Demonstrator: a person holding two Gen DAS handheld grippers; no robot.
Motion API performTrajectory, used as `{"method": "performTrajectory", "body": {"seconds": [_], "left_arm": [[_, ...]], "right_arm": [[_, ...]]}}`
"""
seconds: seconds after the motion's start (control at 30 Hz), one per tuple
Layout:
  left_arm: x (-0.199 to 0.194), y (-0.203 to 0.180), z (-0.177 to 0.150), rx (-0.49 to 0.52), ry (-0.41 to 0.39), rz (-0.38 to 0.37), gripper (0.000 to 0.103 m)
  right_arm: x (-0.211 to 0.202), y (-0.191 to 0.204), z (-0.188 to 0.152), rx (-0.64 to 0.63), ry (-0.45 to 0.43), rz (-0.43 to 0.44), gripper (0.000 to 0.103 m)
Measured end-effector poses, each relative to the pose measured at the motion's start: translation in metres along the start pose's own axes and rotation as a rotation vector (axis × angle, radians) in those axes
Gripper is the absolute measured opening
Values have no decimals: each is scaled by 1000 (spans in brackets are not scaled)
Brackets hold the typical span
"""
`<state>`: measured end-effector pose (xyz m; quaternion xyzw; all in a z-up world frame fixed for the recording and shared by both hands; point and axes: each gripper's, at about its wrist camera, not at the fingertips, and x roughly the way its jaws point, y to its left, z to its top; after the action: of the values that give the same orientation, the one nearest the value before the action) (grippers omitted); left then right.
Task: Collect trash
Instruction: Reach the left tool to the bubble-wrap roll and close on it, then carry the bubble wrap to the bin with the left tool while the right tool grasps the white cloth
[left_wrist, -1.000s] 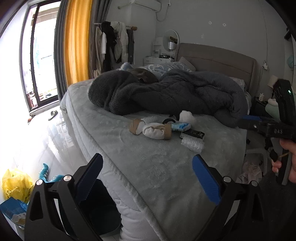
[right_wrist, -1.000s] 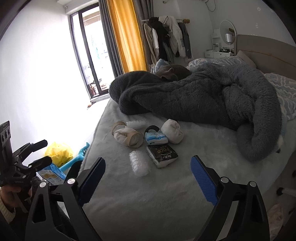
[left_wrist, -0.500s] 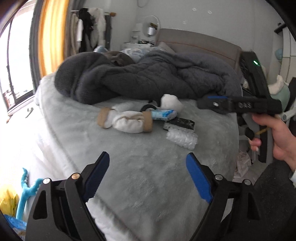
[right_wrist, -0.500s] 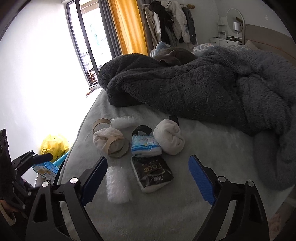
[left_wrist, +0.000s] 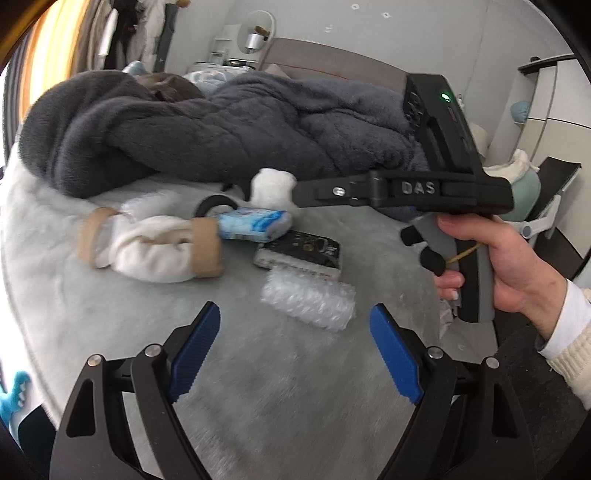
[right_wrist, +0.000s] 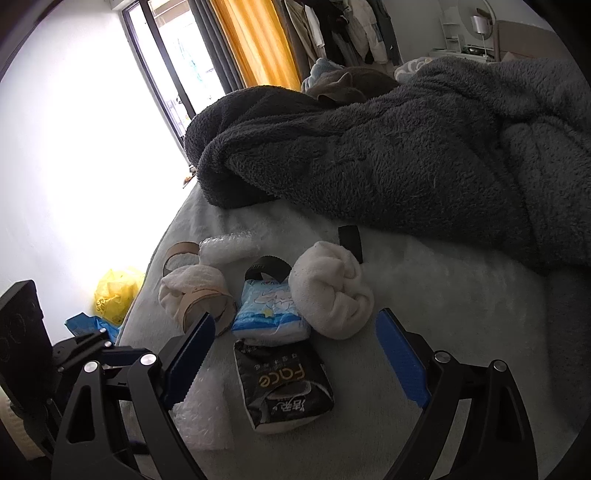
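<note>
— Blue pads spread wide on both tools: the left gripper (left_wrist: 295, 354) hangs empty over the bed (left_wrist: 258, 398), just short of the bubble wrap (left_wrist: 308, 300)

— And the right gripper (right_wrist: 295, 354)?

— Jaws apart too, nothing in them, framing the black packet (right_wrist: 282, 387) with the blue tissue pack (right_wrist: 269, 310) just beyond it

— So which step is this?

— The approach, I'd say. Nothing lifted yet; the whole litter lies in a cluster at the foot of the grey blanket (right_wrist: 406, 155)

— What does the next move call for?

— Probably a drop straight down and a squeeze across the packet's short side. In the right wrist view its long axis runs away from the camera, slightly slanted, printed face up

— The bubble wrap?

— In the left wrist view it lies crosswise, long axis left to right, so those jaws would need turning to span its narrow width

— Anything else nearby?

— A rolled white cloth (right_wrist: 332, 295) touching the tissue pack, and cardboard rolls (right_wrist: 207, 306) to the left
</note>
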<state>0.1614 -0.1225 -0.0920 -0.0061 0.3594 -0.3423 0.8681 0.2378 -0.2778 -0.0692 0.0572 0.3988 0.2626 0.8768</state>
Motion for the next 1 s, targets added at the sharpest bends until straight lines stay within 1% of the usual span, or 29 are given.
{"method": "performTrajectory", "body": {"seconds": [0.07,0.2,0.23,0.27,0.3,0.33,0.37,0.43,0.47,0.5,0.57,0.63,0.73,0.8,0.87,0.93,1.0], "left_arm": [[9,-4,2,13,8,-22,85],[23,-6,4,17,31,-33,85],[27,-5,4,15,36,-31,85],[29,-5,4,15,40,-29,82],[32,-5,5,13,44,-26,78],[35,-4,4,9,51,-14,76],[37,-4,5,4,54,-10,71],[40,0,5,-6,66,-14,67],[39,1,4,-10,71,-14,65],[38,2,4,-15,75,-15,63],[36,3,5,-24,73,-19,61],[29,1,5,-17,63,-23,60],[12,2,9,-19,17,-23,59],[4,5,13,-33,-12,-14,59],[-7,12,16,-53,-39,13,59],[-18,18,17,-59,-59,55,59],[-27,26,16,-62,-62,110,59]], "right_arm": [[4,-4,1,6,3,17,90],[11,-6,5,13,5,34,89],[14,-6,6,11,8,27,85],[17,-7,7,13,12,19,80],[20,-9,8,20,17,10,77],[23,-11,10,31,21,2,75],[25,-13,11,41,23,-2,74],[30,-15,12,55,32,-12,72],[32,-17,13,61,38,-21,69],[34,-18,15,67,41,-30,66],[36,-19,16,78,47,-58,53],[35,-18,18,80,46,-80,47],[30,-14,21,63,41,-110,42],[28,-12,22,56,42,-130,39],[24,-8,24,54,31,-152,37],[16,-1,30,50,6,-153,37],[11,8,37,42,-20,-149,36]]}}
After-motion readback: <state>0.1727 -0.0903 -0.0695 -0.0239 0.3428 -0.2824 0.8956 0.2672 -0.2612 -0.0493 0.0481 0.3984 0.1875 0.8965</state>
